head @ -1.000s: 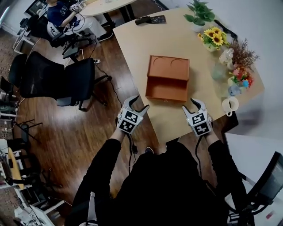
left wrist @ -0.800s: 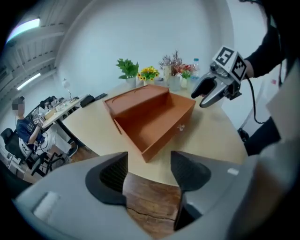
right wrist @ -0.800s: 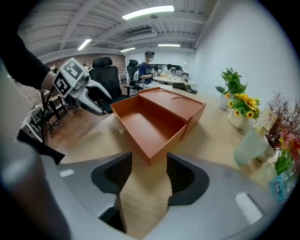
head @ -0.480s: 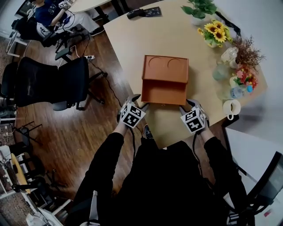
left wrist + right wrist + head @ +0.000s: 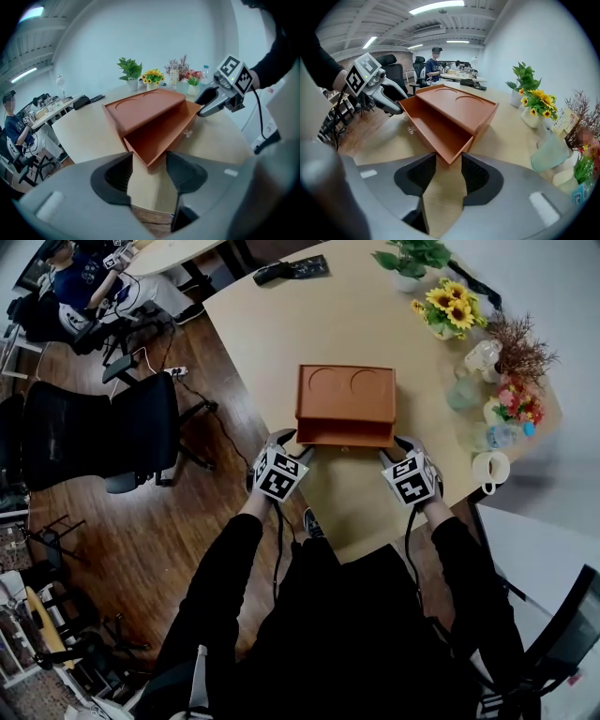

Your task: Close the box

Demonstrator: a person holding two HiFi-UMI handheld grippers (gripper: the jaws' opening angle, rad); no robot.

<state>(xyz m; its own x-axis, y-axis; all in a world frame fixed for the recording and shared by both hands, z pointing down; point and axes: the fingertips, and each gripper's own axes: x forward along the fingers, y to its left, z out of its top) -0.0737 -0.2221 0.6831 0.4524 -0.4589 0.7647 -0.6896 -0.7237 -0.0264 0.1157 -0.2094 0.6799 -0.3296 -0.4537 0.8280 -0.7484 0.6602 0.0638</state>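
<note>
An orange-brown box lies on the light wooden table. Its top has two round recesses, and a lower open tray sticks out toward me. My left gripper is at the tray's front left corner and my right gripper at its front right corner. In the left gripper view that corner lies between the closing jaws of the left gripper, with the pads clear of it. The right gripper is also closing around its corner without pressing on it.
Potted plant, sunflower vase, several small vases and a white mug line the table's right edge. A black item lies at the far edge. A black office chair stands on the floor to the left. A person sits far left.
Both grippers have moved forward from the table's near edge to the tray's front corners, and their jaws have narrowed. Less of the tray shows from under the top.
</note>
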